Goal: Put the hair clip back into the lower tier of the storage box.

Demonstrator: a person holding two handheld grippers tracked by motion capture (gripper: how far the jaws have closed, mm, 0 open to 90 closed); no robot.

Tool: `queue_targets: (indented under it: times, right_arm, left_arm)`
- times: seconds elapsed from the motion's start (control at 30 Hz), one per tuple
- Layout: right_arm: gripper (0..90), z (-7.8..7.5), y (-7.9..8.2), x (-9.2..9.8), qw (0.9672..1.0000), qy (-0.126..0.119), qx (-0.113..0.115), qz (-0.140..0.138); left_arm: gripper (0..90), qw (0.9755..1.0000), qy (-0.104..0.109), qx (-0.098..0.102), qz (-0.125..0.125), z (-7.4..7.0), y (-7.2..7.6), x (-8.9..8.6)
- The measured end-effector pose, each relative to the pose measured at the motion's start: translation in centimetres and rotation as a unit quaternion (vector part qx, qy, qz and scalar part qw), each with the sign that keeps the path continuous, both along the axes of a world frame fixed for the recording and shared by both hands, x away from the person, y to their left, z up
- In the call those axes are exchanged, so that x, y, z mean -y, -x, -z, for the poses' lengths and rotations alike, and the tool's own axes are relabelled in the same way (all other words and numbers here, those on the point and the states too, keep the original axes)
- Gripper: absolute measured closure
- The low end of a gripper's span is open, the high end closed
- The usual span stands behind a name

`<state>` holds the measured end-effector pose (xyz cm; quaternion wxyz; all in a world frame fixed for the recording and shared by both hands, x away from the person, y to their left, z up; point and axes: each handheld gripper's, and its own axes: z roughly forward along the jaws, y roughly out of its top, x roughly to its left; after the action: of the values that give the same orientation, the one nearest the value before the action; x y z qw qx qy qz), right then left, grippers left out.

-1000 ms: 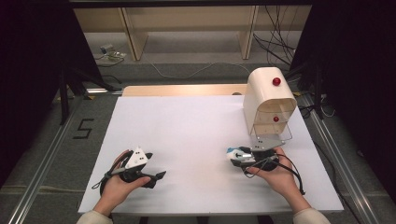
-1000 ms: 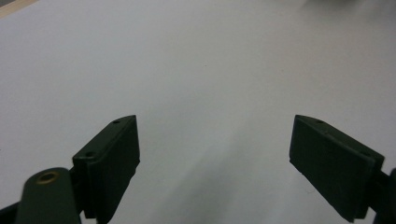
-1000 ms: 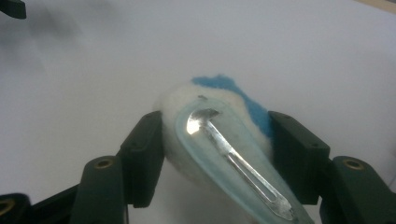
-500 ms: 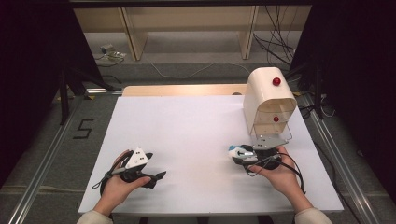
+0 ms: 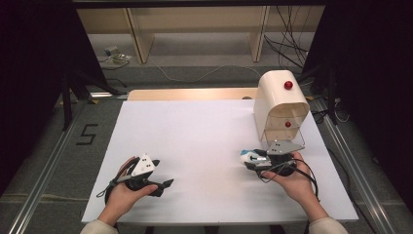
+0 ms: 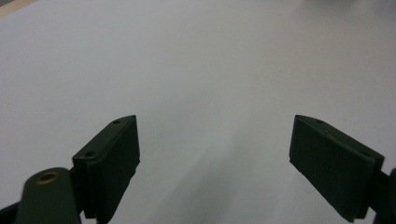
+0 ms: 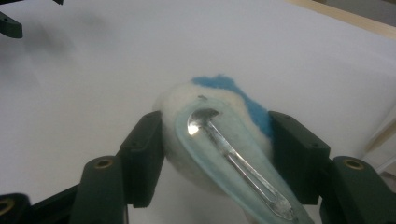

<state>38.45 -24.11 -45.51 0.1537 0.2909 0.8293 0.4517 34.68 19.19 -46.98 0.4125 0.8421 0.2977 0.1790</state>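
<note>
The white surface (image 5: 195,141) lies bare across its middle and left, open for passing between the two tools. At the far right stands a cream domed box (image 5: 280,105), just beyond the right tool (image 5: 251,158), blocking that corner.

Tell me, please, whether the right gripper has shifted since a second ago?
No. The right gripper, shut on the fluffy white-and-blue hair clip, sits just below the cream dome-topped box, as before.
</note>
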Motion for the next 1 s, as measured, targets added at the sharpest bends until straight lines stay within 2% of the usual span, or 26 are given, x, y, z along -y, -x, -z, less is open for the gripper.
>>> queue_targets:
  times: [0.37,0.6,1.0]
  right_arm:
    - [40.0,-0.5,0.0,0.4,0.9999,-0.004,0.006,0.007]
    - [40.0,-1.2,0.1,1.3,0.9996,-0.013,0.014,0.020]
    - [40.0,-1.8,0.0,2.3,0.9990,-0.025,0.018,0.033]
  left_arm:
    - [16.2,1.0000,0.002,-0.001,0.006,0.1,0.0,0.5]
    - [16.3,0.9999,0.001,-0.003,0.010,0.1,-0.1,0.8]
    - [16.2,1.0000,0.004,-0.003,0.004,0.2,-0.1,0.8]
